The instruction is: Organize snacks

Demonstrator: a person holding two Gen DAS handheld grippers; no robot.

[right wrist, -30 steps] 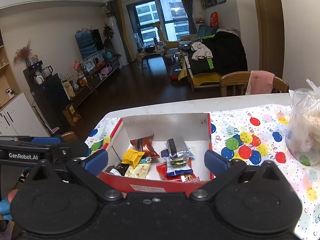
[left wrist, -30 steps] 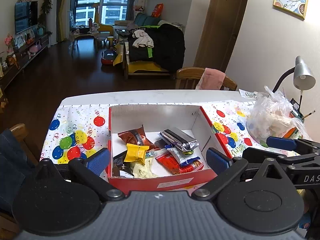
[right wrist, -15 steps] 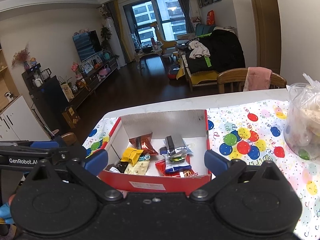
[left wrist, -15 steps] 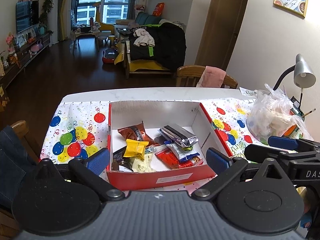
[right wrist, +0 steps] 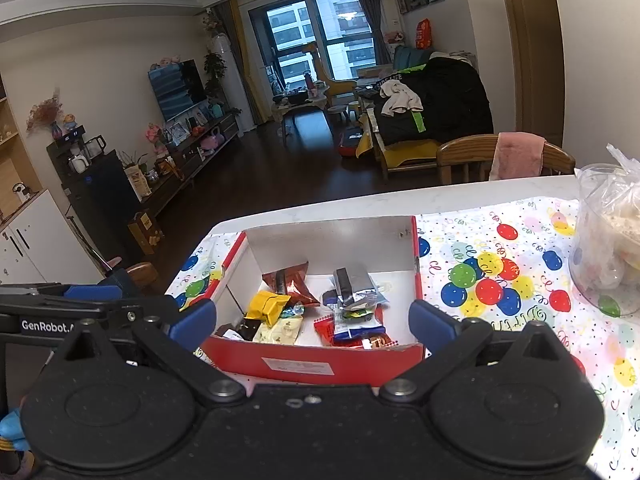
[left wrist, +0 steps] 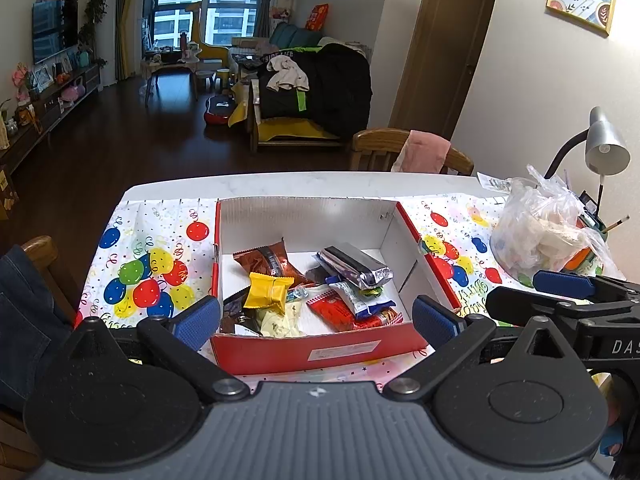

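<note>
Left wrist view: the left gripper (left wrist: 316, 320) hangs released, its blue pads spread wider than the near wall of the red box (left wrist: 316, 354), holding nothing. The box sits near the front edge of the table (left wrist: 280, 180), on a balloon-print cloth (left wrist: 148, 276). Inside, from left: a yellow packet (left wrist: 267, 291) lies towards the near-left corner over a dark wrapper; behind it is a brown packet (left wrist: 269, 258); then a silver bar (left wrist: 354, 265), its long axis running from far-left to near-right; below that is a red packet (left wrist: 340, 314) against the near wall.

In the right wrist view the right gripper (right wrist: 312, 322) is likewise spread and empty, level with the box's near wall. The snacks lie straight ahead of and below both claws; neither looks clearly nearer. To the right stands a plastic-bagged container (right wrist: 608, 240), well apart from the box.
</note>
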